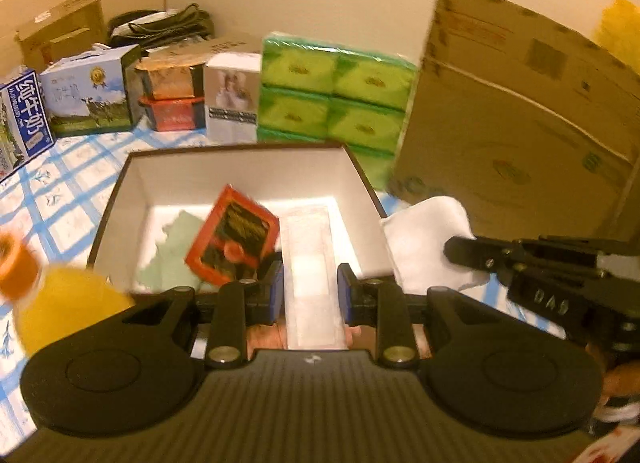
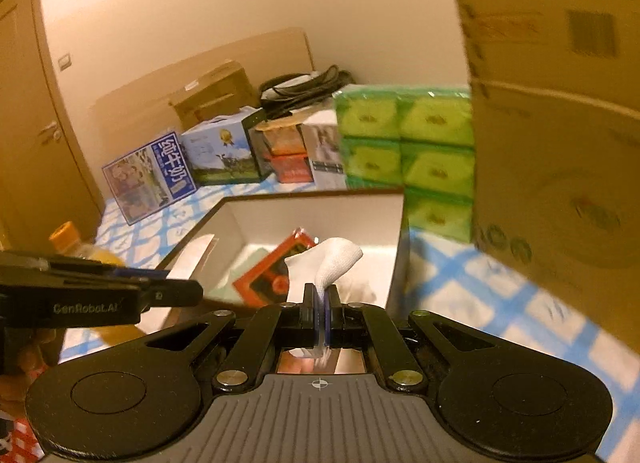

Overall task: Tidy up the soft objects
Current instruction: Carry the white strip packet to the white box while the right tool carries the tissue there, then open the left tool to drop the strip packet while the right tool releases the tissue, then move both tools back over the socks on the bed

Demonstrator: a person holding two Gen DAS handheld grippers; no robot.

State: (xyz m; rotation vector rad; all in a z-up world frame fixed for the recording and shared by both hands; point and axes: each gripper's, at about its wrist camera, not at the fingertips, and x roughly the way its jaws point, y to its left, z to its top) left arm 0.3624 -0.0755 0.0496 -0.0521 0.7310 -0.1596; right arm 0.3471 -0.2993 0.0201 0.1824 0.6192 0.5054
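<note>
**Two soft pieces held at the open box**

The folded white cloth [image 2: 336, 259] is pinched at one edge in the right claw [image 2: 321, 303], whose jaws are clenched on it; it droops and bulges over the near rim of the white-lined cardboard box [image 1: 168, 179], so it looks light and limp. A grip near a folded edge should keep it from unfolding. The long flat white padded strip [image 1: 312, 263] sits between the jaws of the left claw [image 1: 310, 295], grasped across its width, its far end reaching into the box. It seems slightly stiffer (it keeps its shape) but likely bends if held at one end only.

Inside the box lie a pale green cloth [image 1: 176, 243] and a red and black sachet [image 1: 234, 235]. The box stands on a blue-and-white checked covering [image 1: 60, 191], probably a desk. Around it are stacked green tissue packs [image 1: 332, 91], milk cartons [image 1: 24, 115], a large brown cardboard box [image 1: 520, 111], an orange-capped juice bottle [image 1: 60, 303], cream walls and a wooden door [image 2: 32, 111].
</note>
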